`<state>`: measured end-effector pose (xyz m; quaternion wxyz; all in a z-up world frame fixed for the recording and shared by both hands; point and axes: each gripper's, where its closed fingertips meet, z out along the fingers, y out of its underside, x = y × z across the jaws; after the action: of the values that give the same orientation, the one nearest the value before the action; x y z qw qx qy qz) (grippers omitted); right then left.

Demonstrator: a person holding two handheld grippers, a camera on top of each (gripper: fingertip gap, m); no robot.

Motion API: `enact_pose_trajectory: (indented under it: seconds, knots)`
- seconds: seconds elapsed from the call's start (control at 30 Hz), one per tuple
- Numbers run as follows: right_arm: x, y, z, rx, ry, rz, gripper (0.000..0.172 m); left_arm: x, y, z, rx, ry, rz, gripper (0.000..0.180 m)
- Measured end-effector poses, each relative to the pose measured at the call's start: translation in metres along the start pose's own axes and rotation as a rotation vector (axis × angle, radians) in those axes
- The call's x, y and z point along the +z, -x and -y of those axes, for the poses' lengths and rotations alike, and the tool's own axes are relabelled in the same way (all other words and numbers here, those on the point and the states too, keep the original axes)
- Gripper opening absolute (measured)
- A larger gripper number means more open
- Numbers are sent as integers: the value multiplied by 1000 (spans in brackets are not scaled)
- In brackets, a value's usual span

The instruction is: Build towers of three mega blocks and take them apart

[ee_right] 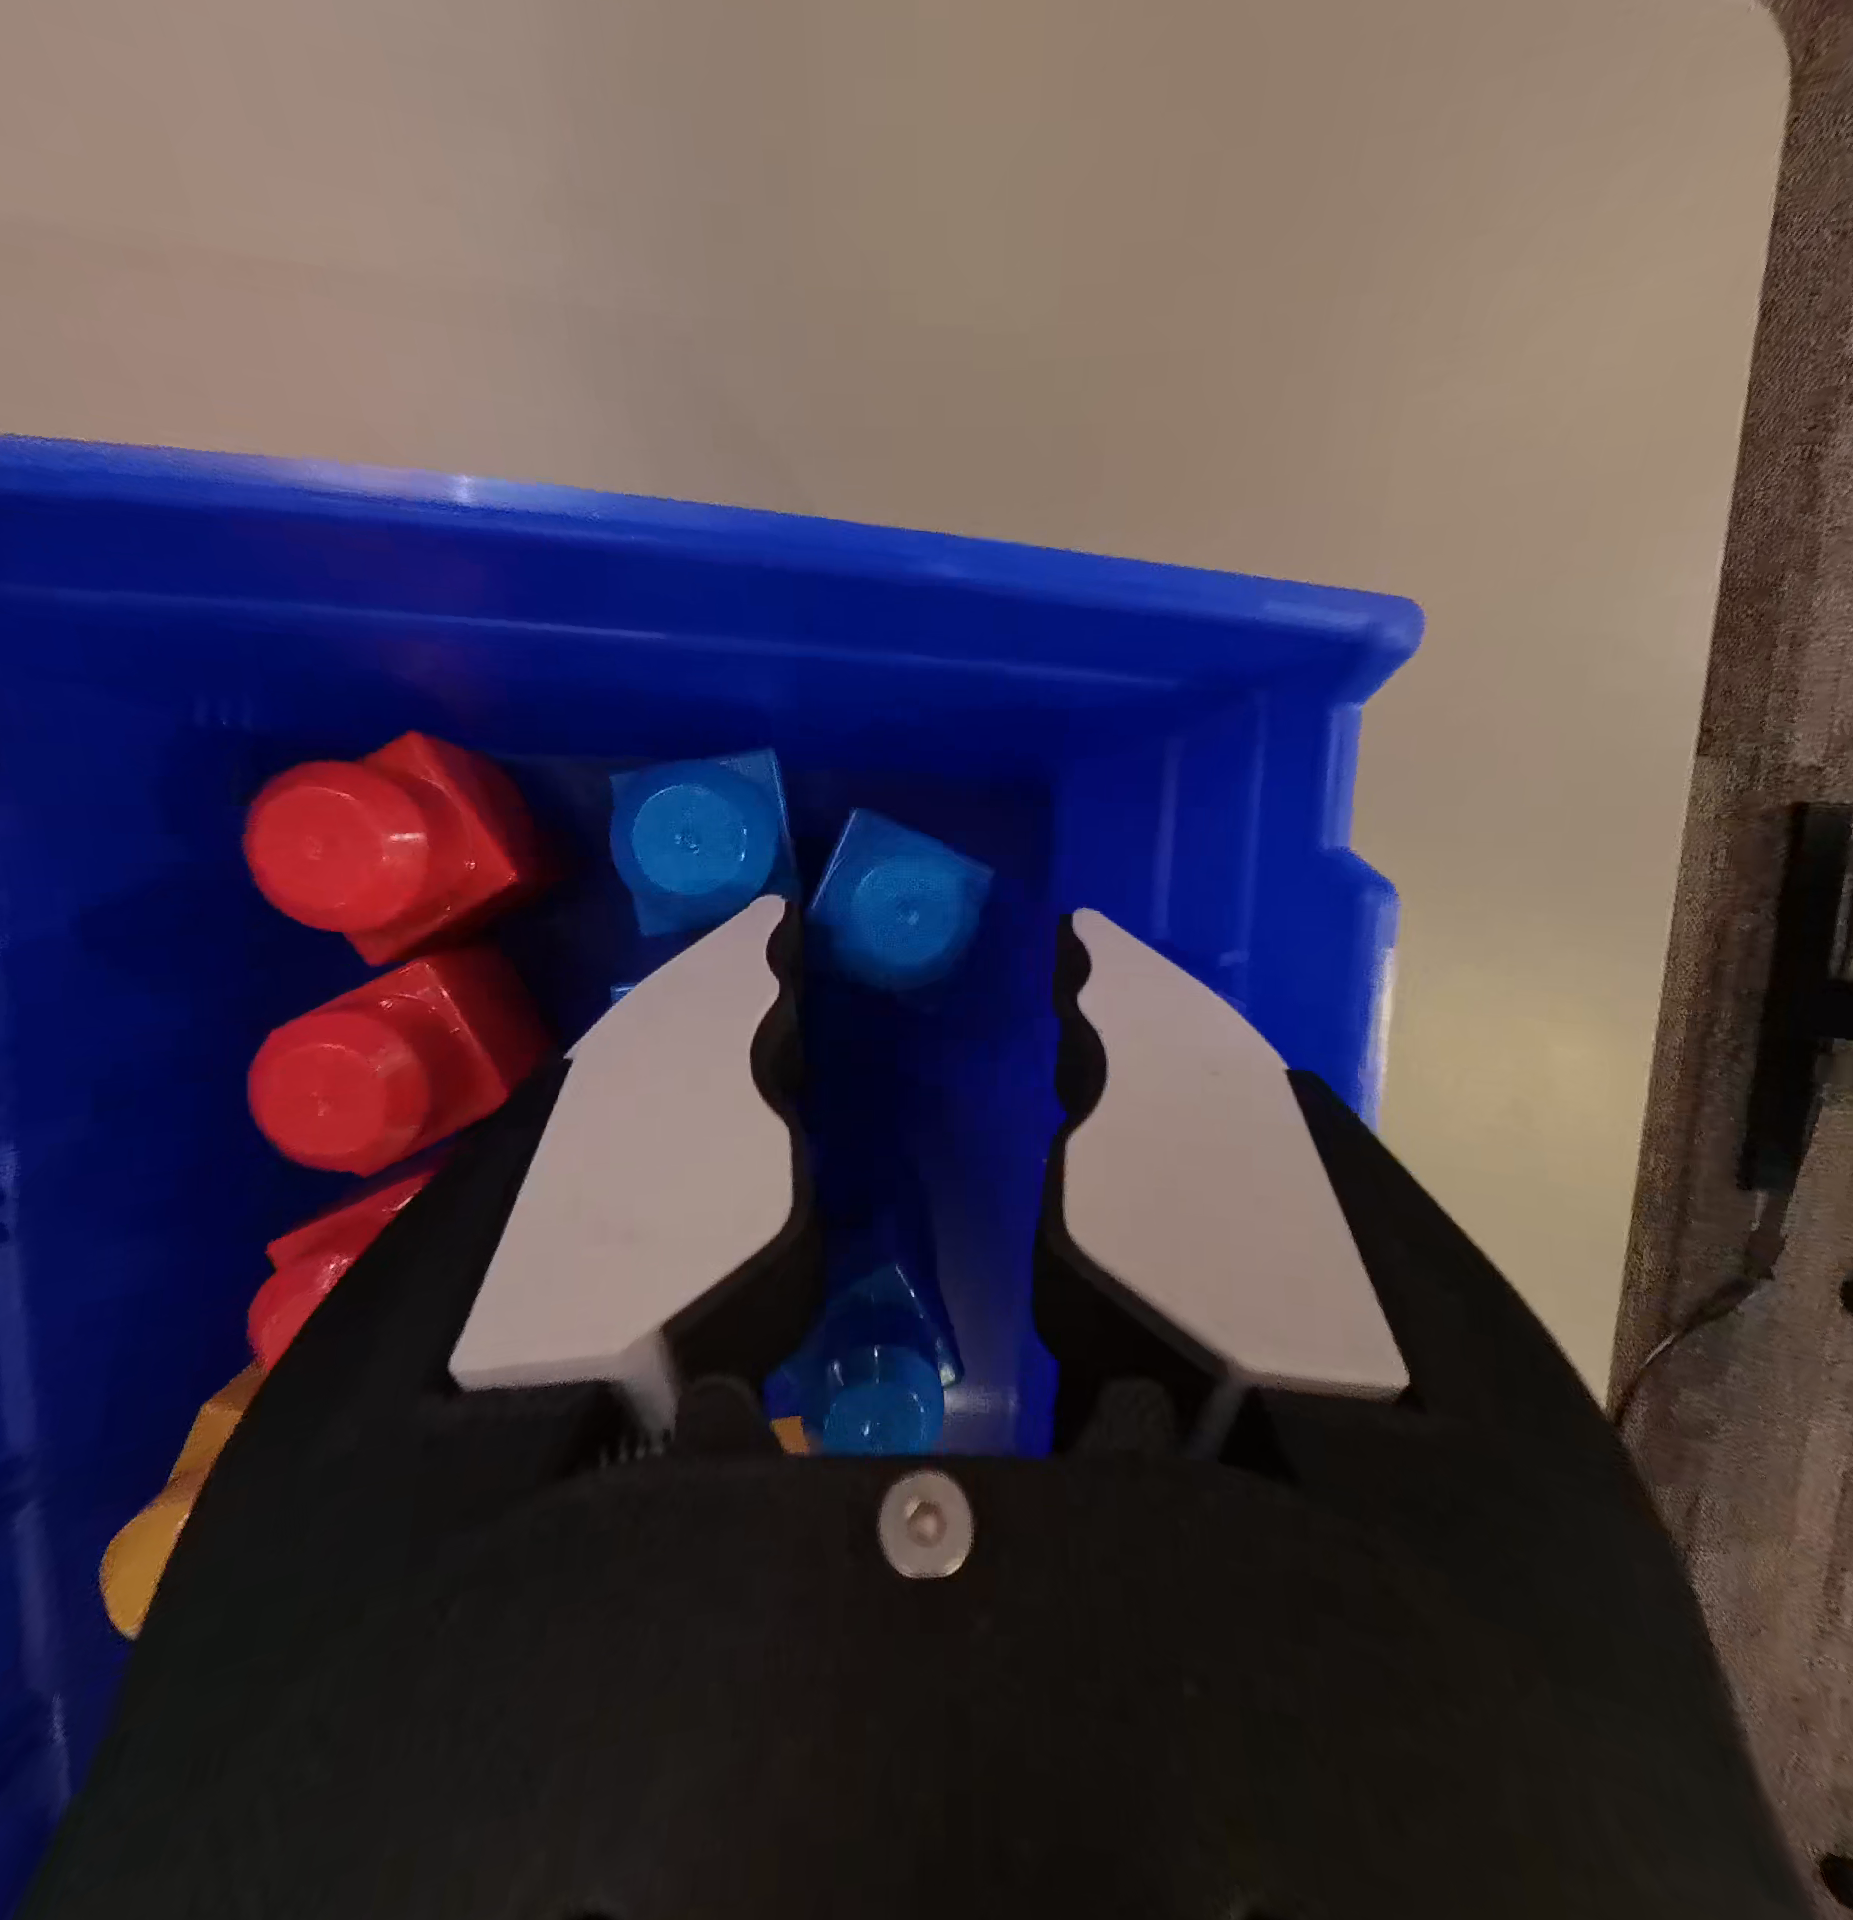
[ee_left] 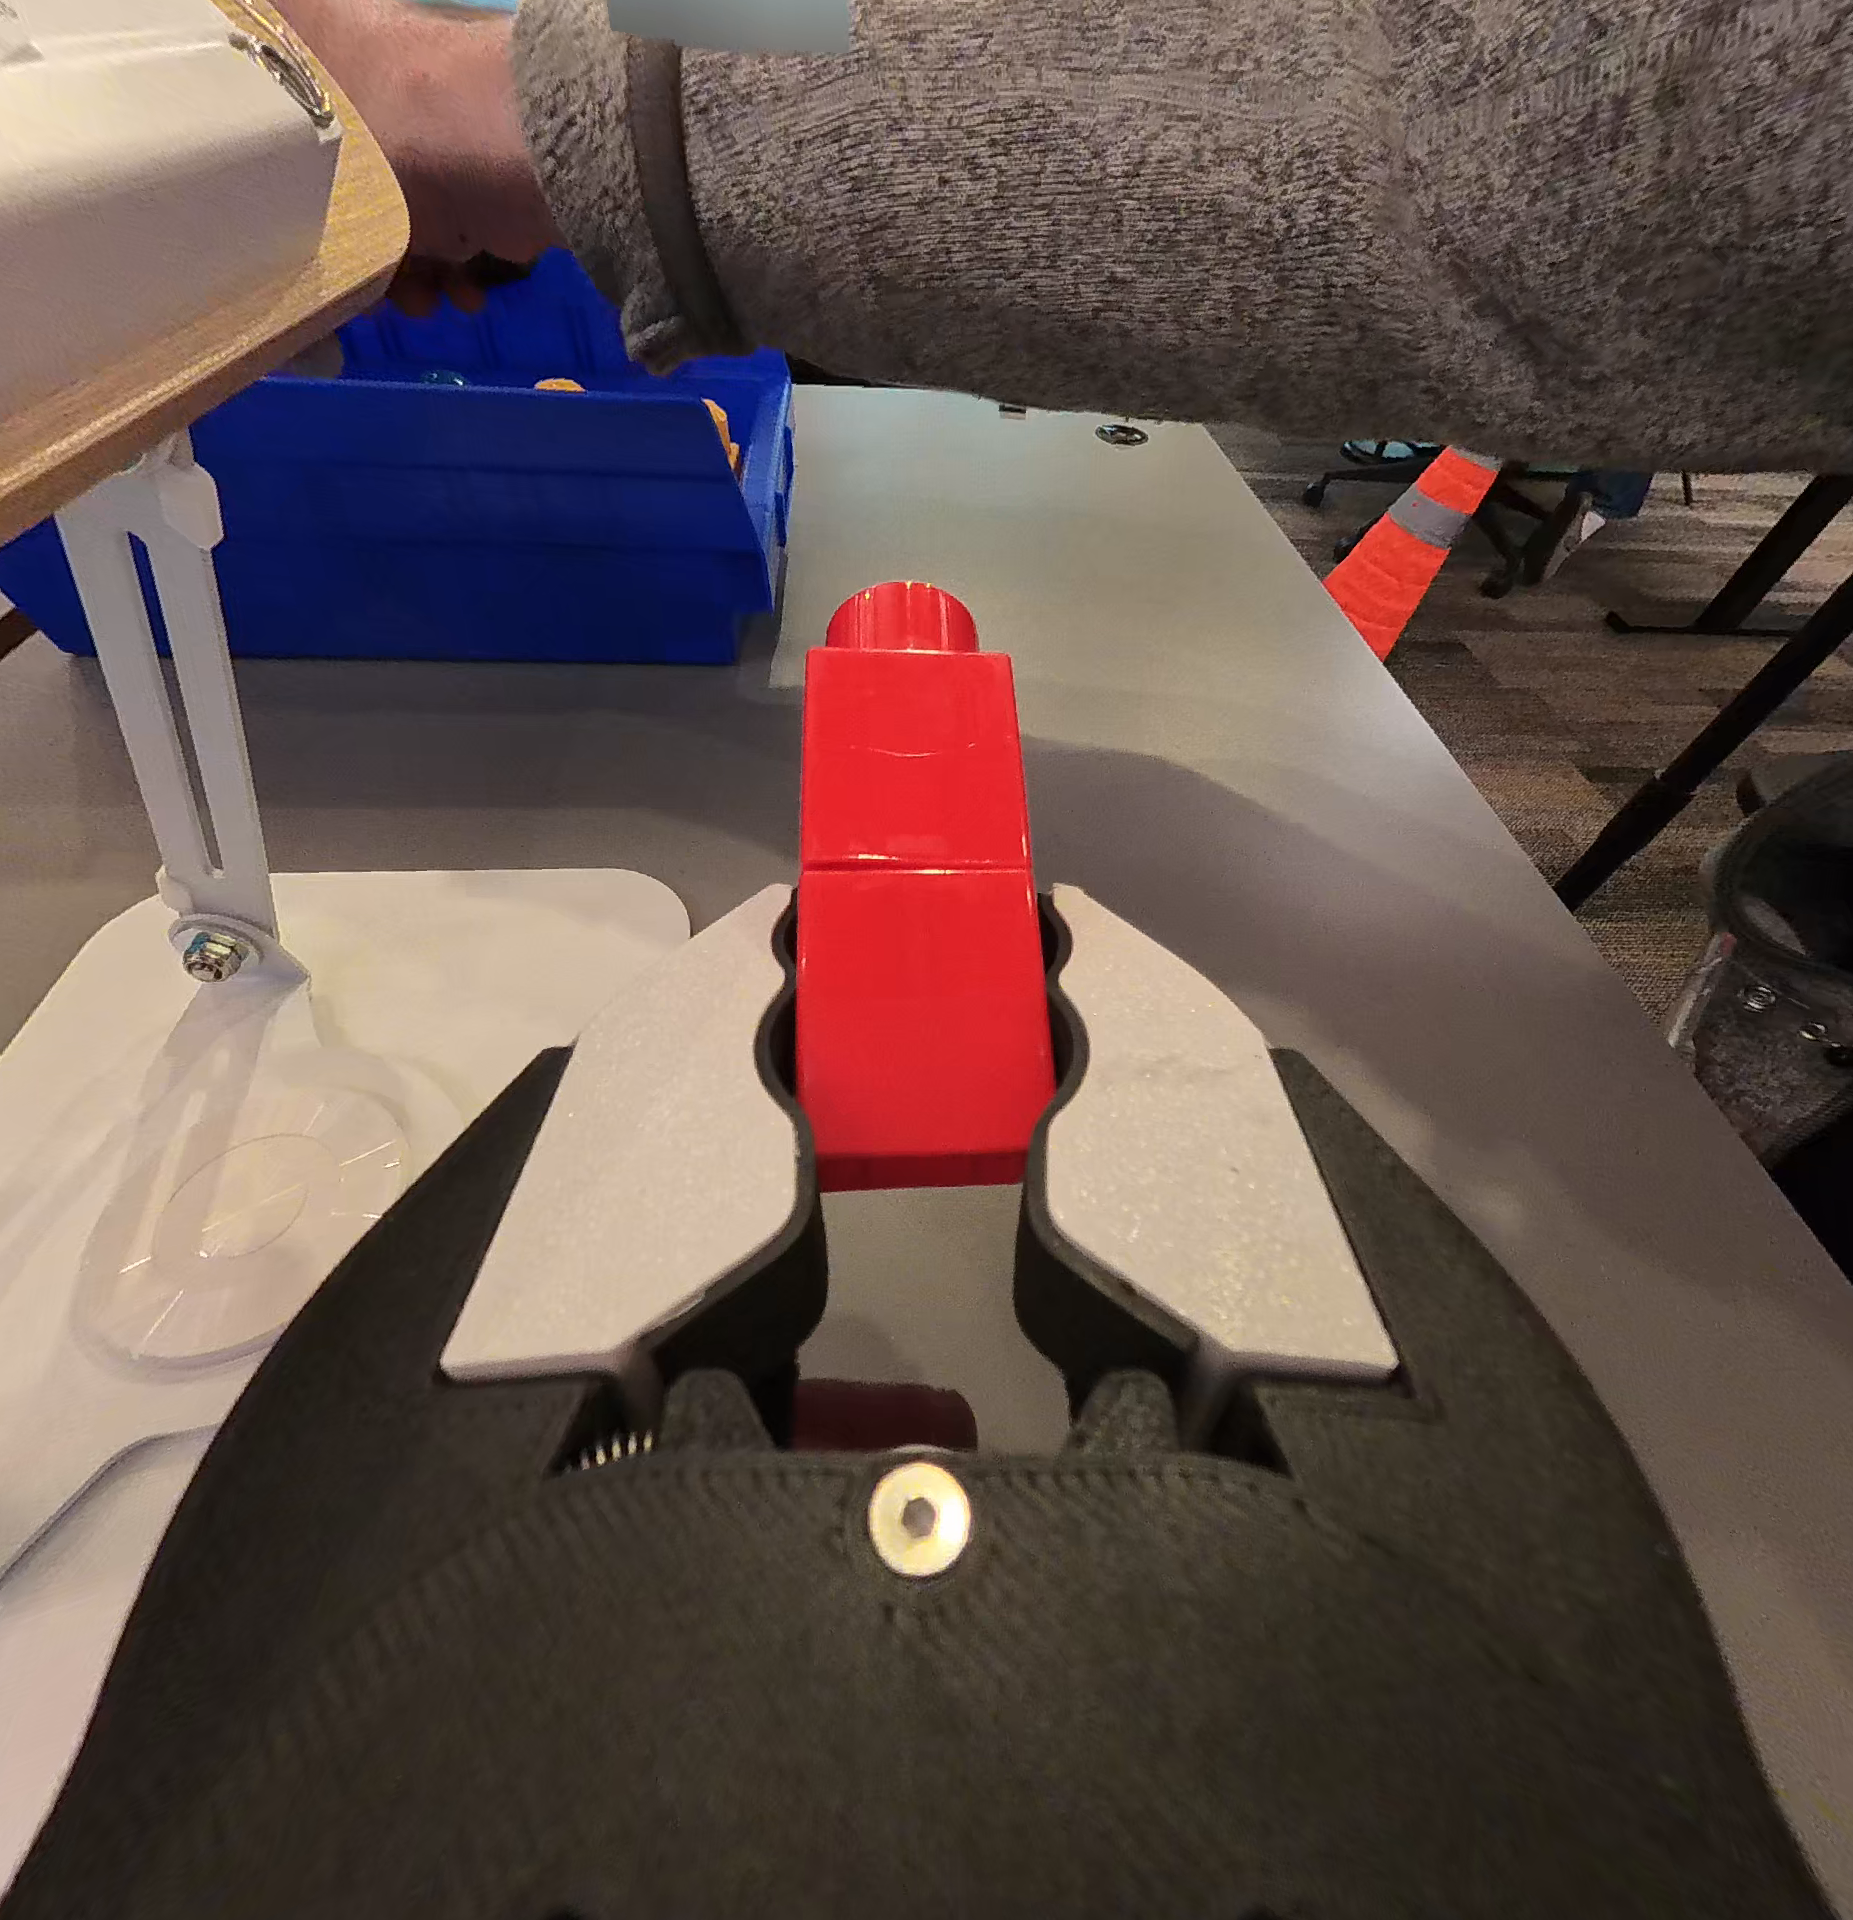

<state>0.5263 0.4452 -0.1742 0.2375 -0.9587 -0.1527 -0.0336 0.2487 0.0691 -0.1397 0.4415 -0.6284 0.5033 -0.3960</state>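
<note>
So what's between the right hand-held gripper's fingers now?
Nothing held. In the right wrist view the right hand-held gripper hangs open over the blue bin; only the bin's inside shows between them, a blue block just beyond the tips.

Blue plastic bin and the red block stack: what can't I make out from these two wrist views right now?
- Bin contents, left wrist view: the blue plastic bin shows only its outer wall; a grey knitted sleeve covers its opening.
- Bin's near blocks, right wrist view: the right tongs, open over the bin, hide part of a red block and a yellow piece.
- Red two-block stack, left wrist view: the left tongs cover its gripped sides.
</note>
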Motion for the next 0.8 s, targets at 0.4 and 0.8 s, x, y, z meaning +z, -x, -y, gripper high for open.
enact_pose_trajectory:
  seconds: [0.4,0.8]
  knots:
    - [-175,72,-12,-254,-466,303,41,-1,4,9,-19,-49,17,41]
    - [-264,337,-192,-937,-695,1005,56,-2,-17,33,6,-119,-56,41]
